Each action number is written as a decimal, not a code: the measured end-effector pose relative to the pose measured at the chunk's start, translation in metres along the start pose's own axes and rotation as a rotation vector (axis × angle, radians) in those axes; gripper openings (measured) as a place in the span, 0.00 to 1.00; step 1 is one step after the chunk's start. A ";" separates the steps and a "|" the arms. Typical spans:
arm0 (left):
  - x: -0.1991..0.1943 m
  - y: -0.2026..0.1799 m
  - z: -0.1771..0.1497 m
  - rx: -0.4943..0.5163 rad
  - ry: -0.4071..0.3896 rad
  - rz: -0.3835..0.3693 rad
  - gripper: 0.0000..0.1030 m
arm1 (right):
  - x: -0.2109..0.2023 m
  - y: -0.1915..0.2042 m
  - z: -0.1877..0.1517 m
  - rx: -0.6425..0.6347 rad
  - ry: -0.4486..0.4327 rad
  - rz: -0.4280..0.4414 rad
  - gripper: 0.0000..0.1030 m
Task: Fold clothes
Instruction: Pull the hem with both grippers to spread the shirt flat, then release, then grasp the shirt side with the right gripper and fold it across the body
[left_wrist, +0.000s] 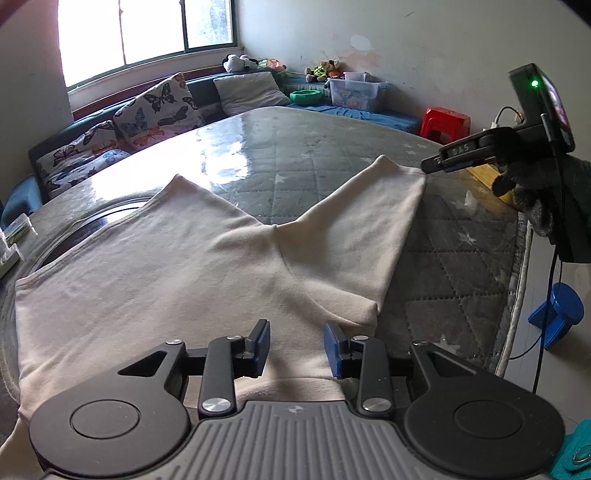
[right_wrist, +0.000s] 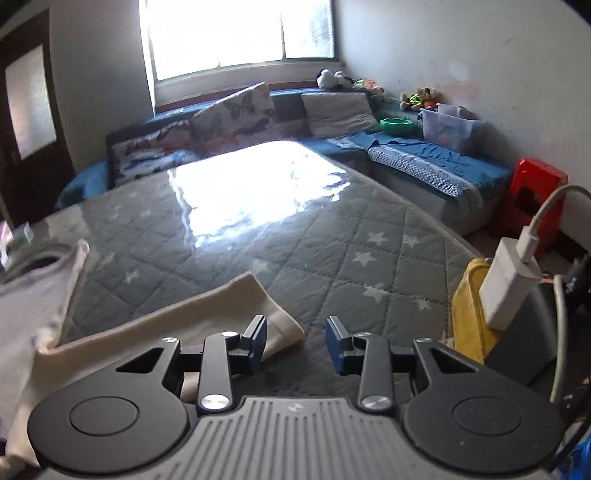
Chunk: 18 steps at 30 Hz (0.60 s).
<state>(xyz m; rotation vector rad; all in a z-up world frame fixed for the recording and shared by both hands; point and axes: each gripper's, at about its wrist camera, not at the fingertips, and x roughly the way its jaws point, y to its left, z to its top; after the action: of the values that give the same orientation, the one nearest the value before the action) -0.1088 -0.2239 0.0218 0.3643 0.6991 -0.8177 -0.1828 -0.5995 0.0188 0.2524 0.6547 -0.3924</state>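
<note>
Both grippers gape wide, holding nothing: left gripper (left_wrist: 296, 347) over a cream shirt (left_wrist: 177, 266) spread on the grey mattress (left_wrist: 443, 258), right gripper (right_wrist: 295, 345) beside its sleeve (right_wrist: 207, 314).

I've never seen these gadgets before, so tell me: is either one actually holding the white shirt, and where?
Neither. The left gripper and right gripper both stand open, hovering by the white shirt without clamping it.
</note>
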 end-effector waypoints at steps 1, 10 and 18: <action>0.000 0.001 0.000 -0.003 -0.002 -0.001 0.36 | -0.001 -0.001 0.001 0.017 0.002 0.015 0.34; -0.001 -0.001 0.001 -0.001 -0.009 0.005 0.36 | 0.026 0.018 -0.006 -0.030 0.013 -0.009 0.24; 0.002 -0.003 0.000 0.006 0.000 0.011 0.36 | 0.031 0.017 0.003 -0.037 -0.019 -0.002 0.07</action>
<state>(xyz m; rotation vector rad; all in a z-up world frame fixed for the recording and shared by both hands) -0.1101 -0.2266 0.0203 0.3735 0.6944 -0.8100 -0.1514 -0.5942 0.0031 0.2125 0.6431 -0.3836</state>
